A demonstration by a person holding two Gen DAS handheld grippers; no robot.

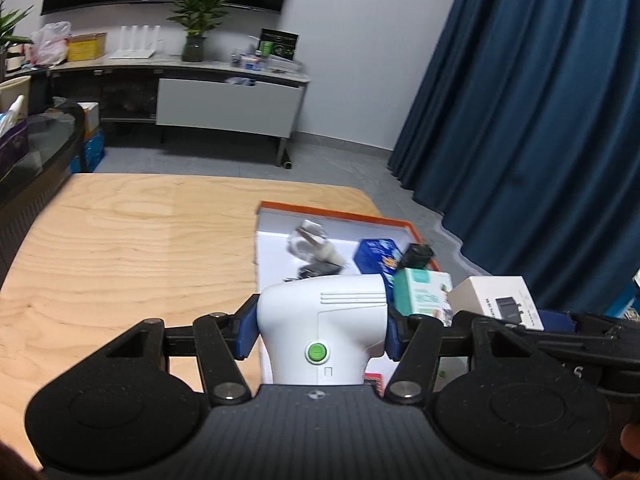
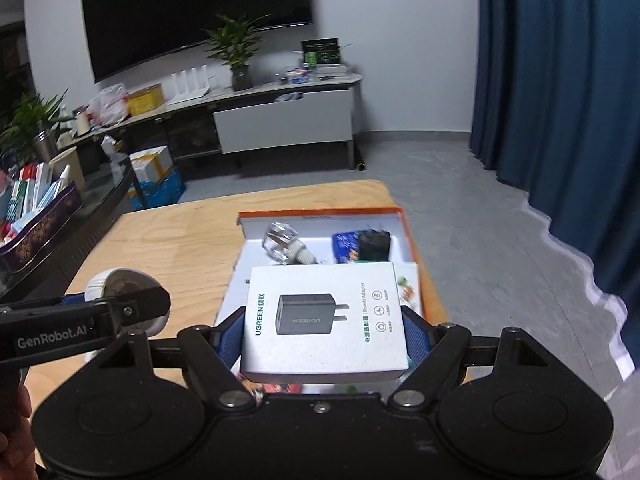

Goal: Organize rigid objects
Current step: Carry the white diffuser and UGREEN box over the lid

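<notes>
Nearest to me, between the blue pads of my left claw (image 1: 321,330), sits a white plastic handheld device with a round green button (image 1: 320,332); the pads press on both its flanks, so it is gripped and carried off the surface. My right claw (image 2: 324,336) is closed likewise on a flat white cardboard power-adapter box with a dark plug printed on its lid (image 2: 322,320), held by its two side edges, face up.

Just beyond both loads lies a shallow white tray with an orange rim (image 1: 340,213), resting on the right part of the pale wooden surface (image 1: 128,248). It already holds a clear faceted plastic piece (image 2: 282,242), a blue printed packet (image 2: 344,246), a small black plug adapter (image 2: 374,246) and a green-and-white carton (image 1: 422,298). The left half of the wood is bare.

Farther off are the grey floor, a low white media cabinet (image 2: 284,120) with a potted plant, a dark wall screen and a blue curtain.

I judge this to be the carrying step, with both items bound for the tray. Free space there looks scarce, so next I would pick a bare patch, lower each item flat, and loosen my hold only once it rests, without knocking the carton.
</notes>
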